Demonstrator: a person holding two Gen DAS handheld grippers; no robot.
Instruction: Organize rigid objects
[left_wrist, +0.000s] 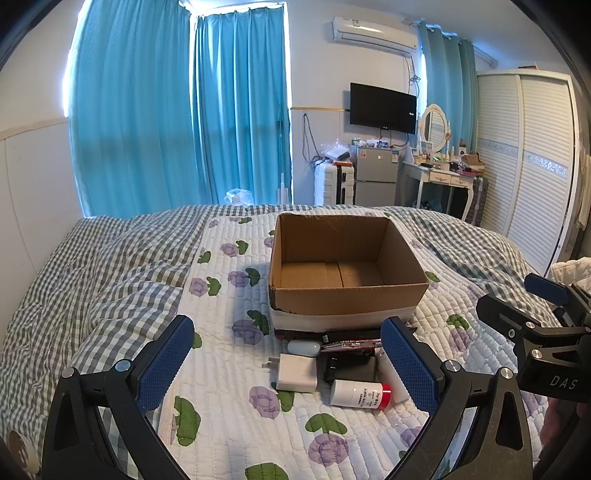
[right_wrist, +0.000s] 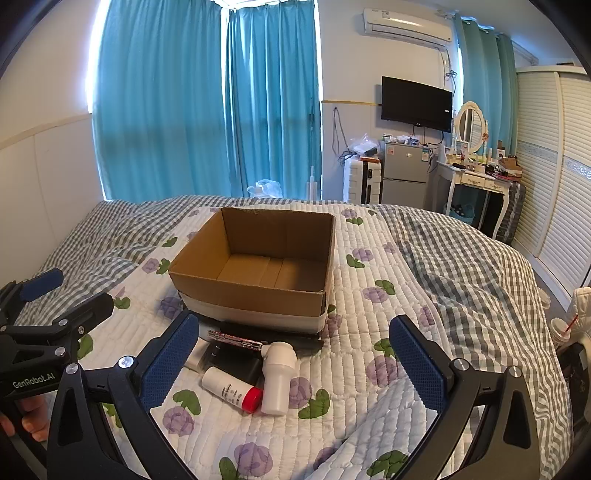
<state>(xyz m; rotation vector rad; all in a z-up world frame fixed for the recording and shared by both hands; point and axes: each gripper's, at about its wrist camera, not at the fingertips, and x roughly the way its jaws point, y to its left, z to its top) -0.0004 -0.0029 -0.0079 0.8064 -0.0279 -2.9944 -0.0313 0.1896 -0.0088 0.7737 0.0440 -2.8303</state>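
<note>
- Left wrist view showed the left gripper (left_wrist: 288, 369) with its blue pads spread wide and nothing between them, hanging above a cluster of small items on the quilt (left_wrist: 221, 424).
- From left to right in that cluster lay a white charger plug (left_wrist: 297, 373), a black block (left_wrist: 351, 367) and a white bottle with a red cap (left_wrist: 360, 394), the last on its side.
- Behind them a thin patterned packet (left_wrist: 351, 345) lay against the foot of the open cardboard box (left_wrist: 345, 299), which looked empty.
- Right wrist view showed the right gripper (right_wrist: 291, 369), jaws likewise apart and empty, with a white squat bottle (right_wrist: 277, 384) touching the red-capped one.
- A good pick would probably start with an outlying piece, the plug or the squat bottle, pads closing across its narrow sides so neighbours stayed put.
- Clearance mattered at the box's near wall, which stood above the items; each piece would need lifting over that rim.
- Open quilt lay to either side, though the two grippers sat close together.
</note>
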